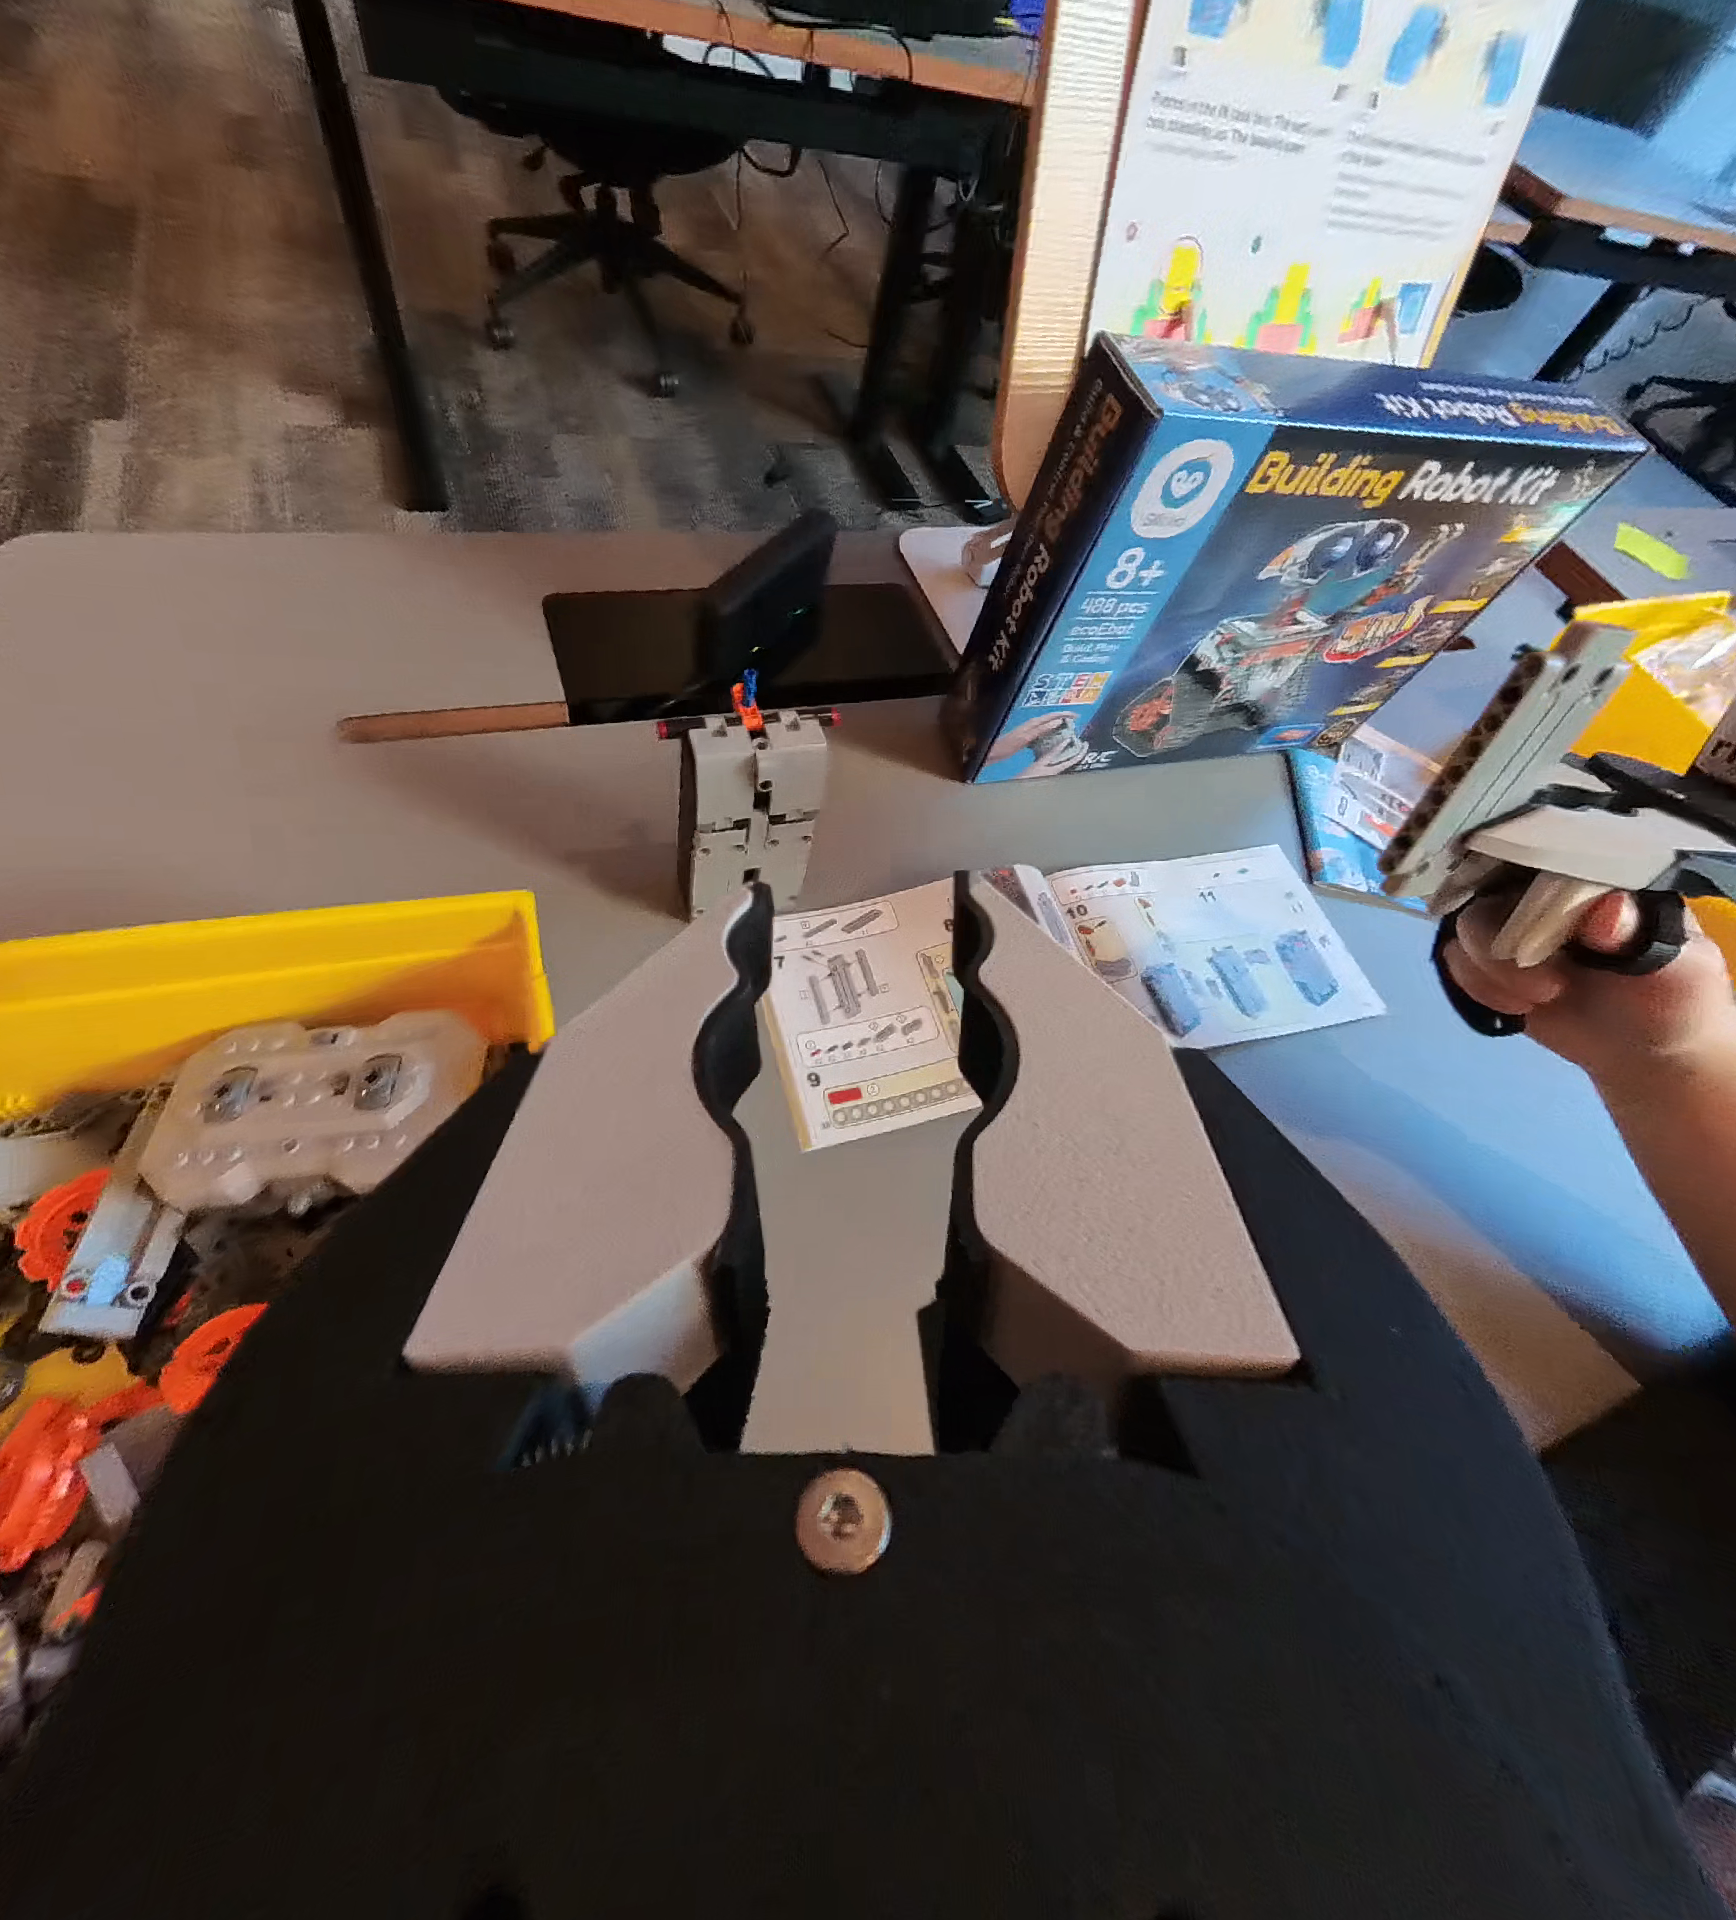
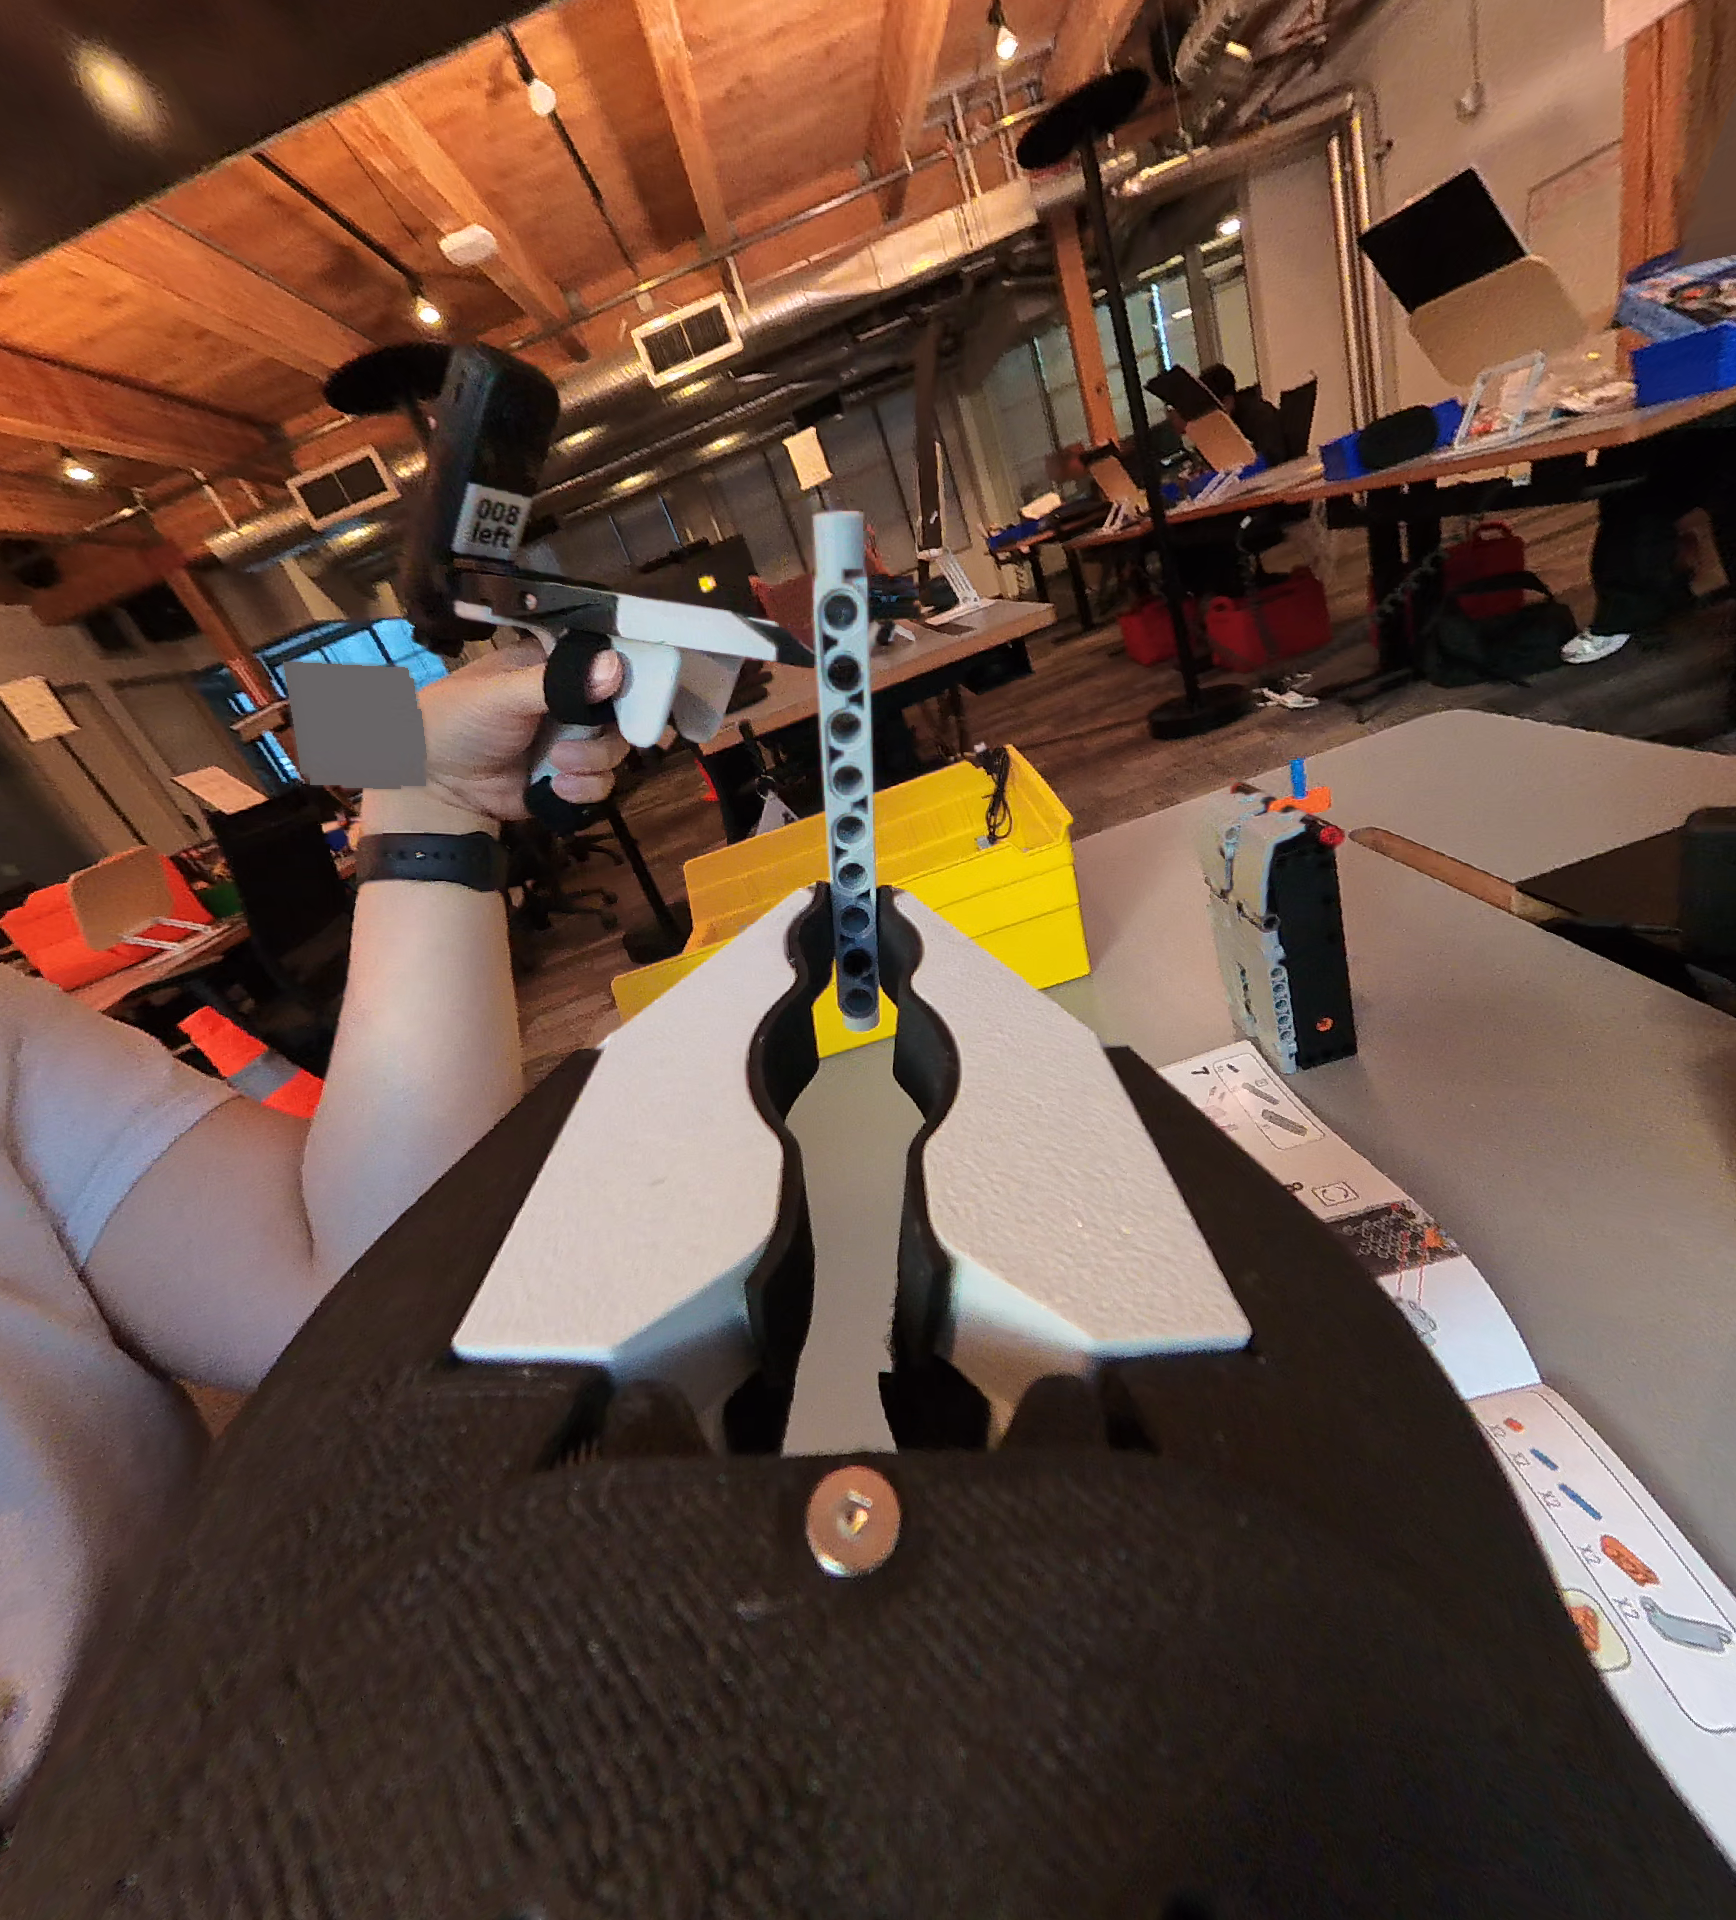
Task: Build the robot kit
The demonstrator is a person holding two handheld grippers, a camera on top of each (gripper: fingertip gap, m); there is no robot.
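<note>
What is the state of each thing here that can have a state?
left gripper: open, empty, above the booklet.
right gripper: shut on the grey beam.
grey beam: clamped near one end, the rest sticking out past the tips.
grey motor assembly: standing upright on the table.
instruction booklet: lying open, flat.
kit box: standing, leaning back.
yellow bin: filled with parts.

Long grey holed beam (image 2: 845, 769) stands upright, its lower end pinched in the right gripper (image 2: 851, 935); apparently plastic.
</note>
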